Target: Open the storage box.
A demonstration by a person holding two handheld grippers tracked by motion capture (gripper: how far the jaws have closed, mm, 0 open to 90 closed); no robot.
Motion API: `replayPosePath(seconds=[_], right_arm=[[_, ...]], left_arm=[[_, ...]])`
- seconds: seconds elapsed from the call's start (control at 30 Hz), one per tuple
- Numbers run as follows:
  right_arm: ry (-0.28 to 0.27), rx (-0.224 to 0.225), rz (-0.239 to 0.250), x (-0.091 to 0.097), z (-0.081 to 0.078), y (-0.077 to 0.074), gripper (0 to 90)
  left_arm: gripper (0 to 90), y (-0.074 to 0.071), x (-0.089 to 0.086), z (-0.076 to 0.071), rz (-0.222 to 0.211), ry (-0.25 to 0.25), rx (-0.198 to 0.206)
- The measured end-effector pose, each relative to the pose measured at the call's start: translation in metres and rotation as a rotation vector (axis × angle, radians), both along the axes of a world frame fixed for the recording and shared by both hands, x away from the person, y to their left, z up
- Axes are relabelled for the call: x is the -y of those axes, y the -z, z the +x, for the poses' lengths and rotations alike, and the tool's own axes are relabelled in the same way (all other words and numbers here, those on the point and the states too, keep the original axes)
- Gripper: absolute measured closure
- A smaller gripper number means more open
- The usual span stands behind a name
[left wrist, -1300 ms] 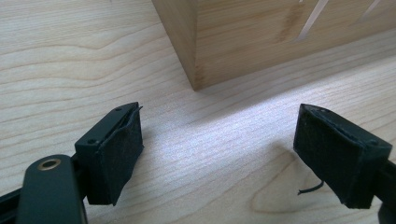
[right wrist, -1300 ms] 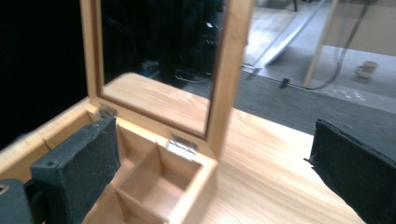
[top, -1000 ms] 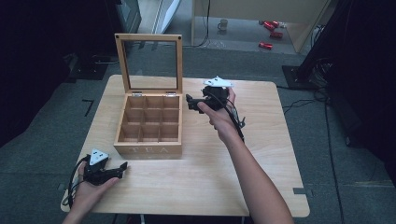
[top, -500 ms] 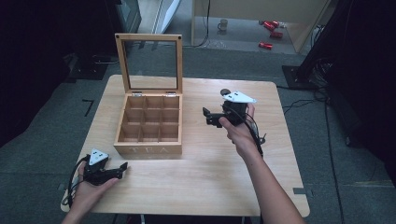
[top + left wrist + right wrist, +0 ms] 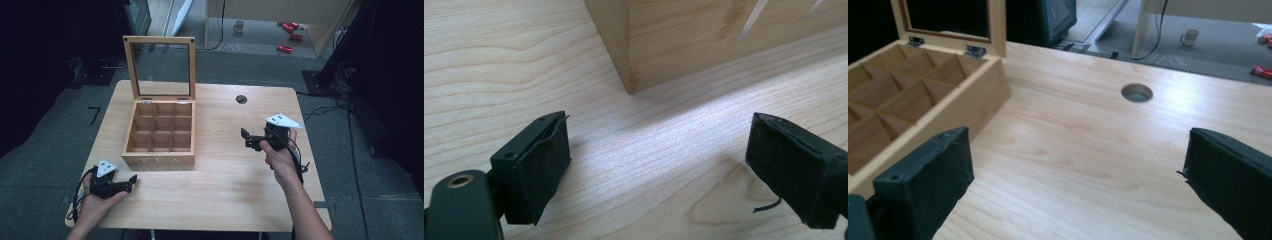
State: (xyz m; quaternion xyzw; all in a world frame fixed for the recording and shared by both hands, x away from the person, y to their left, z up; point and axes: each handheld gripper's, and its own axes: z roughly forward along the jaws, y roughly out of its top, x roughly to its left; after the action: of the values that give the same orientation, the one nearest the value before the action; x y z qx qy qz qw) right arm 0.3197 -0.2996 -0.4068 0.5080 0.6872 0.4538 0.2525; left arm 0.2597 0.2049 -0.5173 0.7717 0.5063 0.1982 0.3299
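The left gripper (image 5: 131, 179) rests low on the pale, fine-grained wooden table (image 5: 225, 200). Its jaws have just been opening and now stand wide apart, with nothing between their rough black pads (image 5: 544, 167). Just ahead of them is the near square corner of the wooden tea box (image 5: 159, 135), its smooth side wall cut with letters. The right gripper (image 5: 246, 138) also stands wide open and empty. The box lies to its left, its nine square compartments bare, its glass-paned lid (image 5: 159, 67) upright.
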Motion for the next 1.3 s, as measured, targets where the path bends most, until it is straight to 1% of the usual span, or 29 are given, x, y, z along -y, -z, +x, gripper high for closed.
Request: replayPosePath(seconds=[0.23, 0.57, 0.67, 0.83, 0.87, 0.93, 0.97, 1.13, 1.2, 1.3], right_arm=[[0.036, -0.03, 0.008, 0.024, -0.018, 0.018, 0.0], [0.093, -0.051, 0.022, 0.059, -0.04, 0.039, 0.0], [0.112, -0.065, 0.026, 0.069, -0.048, 0.046, 0.0], [0.139, -0.094, 0.022, 0.085, -0.062, 0.063, 0.0], [0.144, -0.099, 0.028, 0.088, -0.064, 0.067, 0.0], [0.141, -0.104, 0.057, 0.094, -0.071, 0.076, 0.0], [0.143, -0.108, 0.057, 0.096, -0.074, 0.08, 0.0], [0.166, -0.162, 0.04, 0.105, -0.088, 0.104, 0.0], [0.179, -0.181, 0.036, 0.109, -0.093, 0.11, 0.0], [0.194, -0.184, 0.019, 0.112, -0.101, 0.115, 0.0]], left_arm=[[8.5, 0.0, 0.0, 0.0, 0.008, 0.006, -0.003], [8.4, 0.0, 0.001, -0.001, 0.022, 0.003, -0.001], [8.4, 0.0, 0.002, -0.001, 0.023, 0.002, -0.001], [8.5, 0.0, 0.002, -0.001, 0.027, 0.002, -0.001], [8.5, 0.0, 0.002, -0.001, 0.028, 0.001, -0.001], [8.5, 0.0, 0.002, -0.001, 0.03, 0.001, -0.001], [8.5, 0.0, 0.002, -0.001, 0.031, 0.001, -0.001], [8.5, 0.0, 0.003, -0.001, 0.038, -0.001, 0.0], [8.5, 0.001, 0.003, -0.001, 0.041, -0.001, 0.0], [8.5, 0.001, 0.003, -0.001, 0.042, -0.001, 0.0]])
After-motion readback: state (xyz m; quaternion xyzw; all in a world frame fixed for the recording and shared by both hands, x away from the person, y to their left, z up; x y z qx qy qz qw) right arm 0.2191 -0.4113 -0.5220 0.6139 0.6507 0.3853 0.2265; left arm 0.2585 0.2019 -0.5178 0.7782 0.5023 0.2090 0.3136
